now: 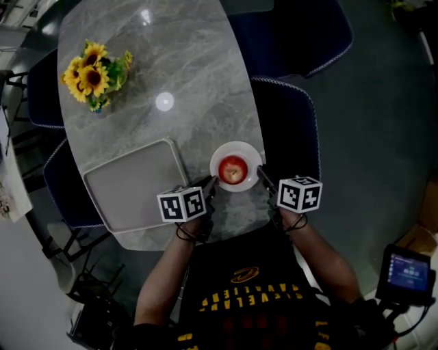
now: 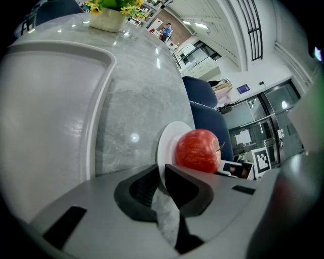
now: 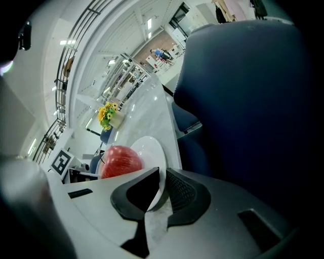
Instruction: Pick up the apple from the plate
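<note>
A red apple point(image 1: 233, 169) point(image 2: 198, 150) point(image 3: 120, 161) sits in the middle of a small white plate point(image 1: 222, 154) point(image 2: 167, 146) point(image 3: 152, 149) near the front edge of the grey marble table point(image 1: 178, 68). My left gripper point(image 1: 211, 182) point(image 2: 161, 184) is at the plate's left edge, with the rim pinched between its nearly closed jaws. My right gripper point(image 1: 261, 172) point(image 3: 162, 189) is at the plate's right edge, shut on the rim the same way. Neither gripper touches the apple.
A grey tray point(image 1: 137, 184) point(image 2: 45, 101) lies just left of the plate. A pot of sunflowers point(image 1: 92, 74) point(image 2: 109, 7) point(image 3: 106, 114) stands at the table's far left. Dark blue chairs point(image 1: 291, 130) point(image 3: 253, 101) stand along the table's right side.
</note>
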